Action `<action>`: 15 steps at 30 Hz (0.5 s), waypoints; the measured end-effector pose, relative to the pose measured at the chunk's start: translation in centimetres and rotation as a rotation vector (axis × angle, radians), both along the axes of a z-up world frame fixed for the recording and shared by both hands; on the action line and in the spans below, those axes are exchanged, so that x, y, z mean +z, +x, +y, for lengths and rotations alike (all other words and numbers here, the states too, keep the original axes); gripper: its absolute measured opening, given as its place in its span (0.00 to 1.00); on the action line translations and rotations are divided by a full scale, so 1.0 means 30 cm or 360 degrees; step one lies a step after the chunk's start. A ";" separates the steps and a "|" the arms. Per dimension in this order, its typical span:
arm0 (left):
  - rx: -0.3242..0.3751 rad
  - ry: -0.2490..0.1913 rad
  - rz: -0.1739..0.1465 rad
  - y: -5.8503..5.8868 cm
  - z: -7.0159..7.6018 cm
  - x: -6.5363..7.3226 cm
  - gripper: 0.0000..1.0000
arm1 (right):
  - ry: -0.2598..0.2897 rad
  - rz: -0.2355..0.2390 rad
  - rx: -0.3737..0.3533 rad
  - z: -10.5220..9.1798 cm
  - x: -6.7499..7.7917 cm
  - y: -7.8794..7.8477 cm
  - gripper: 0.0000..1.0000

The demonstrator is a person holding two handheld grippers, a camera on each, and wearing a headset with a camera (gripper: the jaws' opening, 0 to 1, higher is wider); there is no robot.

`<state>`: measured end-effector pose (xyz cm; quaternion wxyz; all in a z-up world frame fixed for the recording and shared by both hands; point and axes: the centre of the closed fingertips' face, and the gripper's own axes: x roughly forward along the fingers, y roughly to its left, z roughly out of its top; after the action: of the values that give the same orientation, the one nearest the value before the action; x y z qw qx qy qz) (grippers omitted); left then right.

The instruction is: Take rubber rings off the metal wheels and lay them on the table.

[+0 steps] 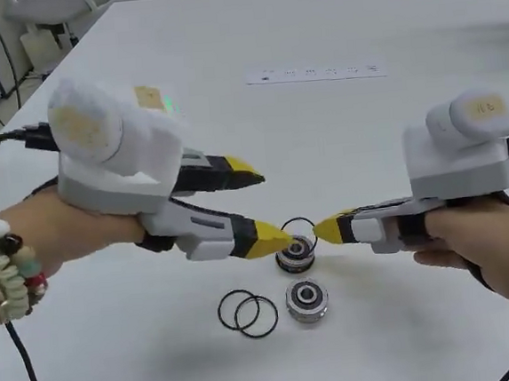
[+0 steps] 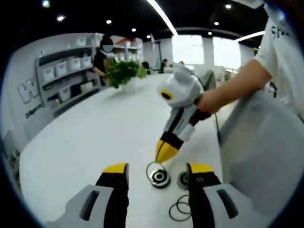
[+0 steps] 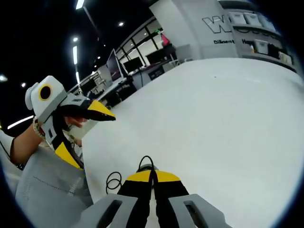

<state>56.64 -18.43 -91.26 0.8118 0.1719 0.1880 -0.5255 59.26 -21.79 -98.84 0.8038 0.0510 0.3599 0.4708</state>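
Two metal wheels stand on the white table [image 1: 366, 145]: one [image 1: 295, 255] between the gripper tips, the other [image 1: 307, 299] nearer me. My right gripper [image 1: 320, 230] is shut on a thin black rubber ring [image 1: 298, 223], which stands up just above the farther wheel. That ring [image 3: 146, 162] rises from the shut right gripper [image 3: 152, 175]. My left gripper [image 1: 272, 208] is open, its lower jaw close beside the same wheel. In the left gripper view the wheel [image 2: 159, 178] and the ring [image 2: 152, 167] sit between the open left gripper [image 2: 157, 167] jaws.
Two loose black rings [image 1: 247, 313] lie overlapping on the table, left of the nearer wheel. A white label strip [image 1: 316, 73] lies farther back. A black cable [image 1: 1, 146] trails from the left gripper. Shelves and a person stand beyond the table.
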 end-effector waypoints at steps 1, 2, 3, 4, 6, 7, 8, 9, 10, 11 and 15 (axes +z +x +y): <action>0.0003 -0.0001 -0.0001 -0.003 0.005 0.006 0.52 | 0.0002 0.0001 0.0003 0.001 0.001 -0.002 0.00; 0.0007 0.0000 -0.0009 -0.013 0.020 0.020 0.53 | 0.0001 0.0000 0.0005 0.001 0.001 -0.003 0.00; 0.0015 0.0004 -0.0020 -0.018 0.033 0.028 0.54 | 0.0001 -0.0004 0.0006 0.001 0.003 -0.003 0.00; 0.0030 0.0014 -0.0036 -0.025 0.054 0.040 0.55 | 0.0003 -0.0005 0.0006 0.002 0.004 -0.003 0.00; 0.0056 0.0017 -0.0046 -0.041 0.086 0.057 0.56 | 0.0019 -0.0008 0.0002 0.004 0.013 -0.002 0.00; 0.0065 0.0015 -0.0050 -0.048 0.098 0.063 0.57 | 0.0024 -0.0009 0.0002 0.005 0.015 -0.002 0.00; 0.0078 0.0013 -0.0053 -0.061 0.116 0.073 0.57 | 0.0029 -0.0012 0.0002 0.007 0.018 -0.002 0.00; 0.0083 0.0015 -0.0058 -0.071 0.128 0.079 0.58 | 0.0038 -0.0010 0.0000 0.008 0.020 -0.002 0.00; 0.0092 0.0017 -0.0063 -0.079 0.140 0.084 0.59 | 0.0059 0.0007 -0.0005 0.012 0.023 -0.003 0.00; 0.0108 0.0026 -0.0067 -0.092 0.159 0.090 0.59 | 0.0077 0.0028 -0.0014 0.012 0.025 -0.003 0.00; 0.0166 0.0028 -0.0078 -0.139 0.216 0.104 0.60 | 0.0089 0.0026 -0.0022 0.011 0.030 -0.001 0.00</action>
<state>52.47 -11.95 -88.13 0.8409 0.1819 0.1814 -0.4764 59.25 -21.44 -97.93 0.8024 0.0795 0.3528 0.4747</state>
